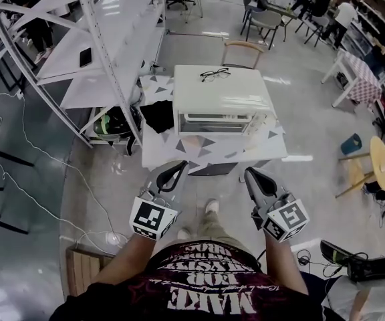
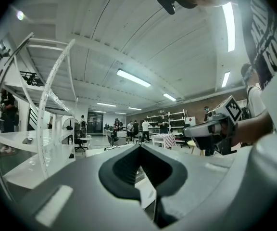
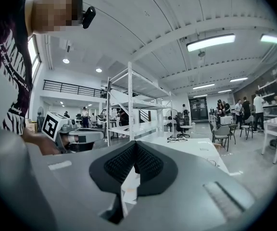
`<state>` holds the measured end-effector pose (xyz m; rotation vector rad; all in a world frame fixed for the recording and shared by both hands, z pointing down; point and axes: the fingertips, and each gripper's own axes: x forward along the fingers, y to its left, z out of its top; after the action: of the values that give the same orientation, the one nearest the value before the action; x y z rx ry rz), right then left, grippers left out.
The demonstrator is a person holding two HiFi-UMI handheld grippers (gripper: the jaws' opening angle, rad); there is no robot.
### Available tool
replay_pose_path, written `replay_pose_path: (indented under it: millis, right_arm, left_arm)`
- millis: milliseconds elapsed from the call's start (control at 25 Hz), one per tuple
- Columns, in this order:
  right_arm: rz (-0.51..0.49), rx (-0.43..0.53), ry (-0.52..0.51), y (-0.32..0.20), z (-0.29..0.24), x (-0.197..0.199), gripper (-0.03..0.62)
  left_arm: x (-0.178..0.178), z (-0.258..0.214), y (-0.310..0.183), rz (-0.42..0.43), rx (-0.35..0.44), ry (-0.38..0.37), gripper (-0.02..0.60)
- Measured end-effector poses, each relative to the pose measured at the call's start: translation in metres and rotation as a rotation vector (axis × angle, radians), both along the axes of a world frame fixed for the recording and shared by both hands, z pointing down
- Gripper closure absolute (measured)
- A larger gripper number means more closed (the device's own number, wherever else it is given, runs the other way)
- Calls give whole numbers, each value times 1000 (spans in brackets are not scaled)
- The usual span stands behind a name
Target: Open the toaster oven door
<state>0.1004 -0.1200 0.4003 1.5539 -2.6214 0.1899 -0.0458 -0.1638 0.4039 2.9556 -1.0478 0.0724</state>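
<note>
Now left claw (image 1: 179, 168), right claw (image 1: 250, 173) pinched together, near table (image 1: 158, 150) front edge.

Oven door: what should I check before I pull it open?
1. Door of the oven shut: ok.
2. Oven top free of loose things: not ok, glasses lie on it.
3. Door handle found: cannot tell, too small to make out.
4. The left gripper open: not ok, fingers together.
5. The right gripper open: not ok, fingers together.
6. Both grippers at the door: not ok, they hang short of the table.
</note>
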Motion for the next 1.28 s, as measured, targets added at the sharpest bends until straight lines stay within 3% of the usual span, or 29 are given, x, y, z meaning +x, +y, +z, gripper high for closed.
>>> replay_pose_path:
  millis: [480,1280]
  right_arm:
    - [-74,-9,-22,-51,4,-3,568]
    - [-120,-39,-67,-133,24,19,568]
  left_arm:
    - [-9,6,-39,-80,-19,-20,578]
    - [28,34,-108,-86,-92,-70,578]
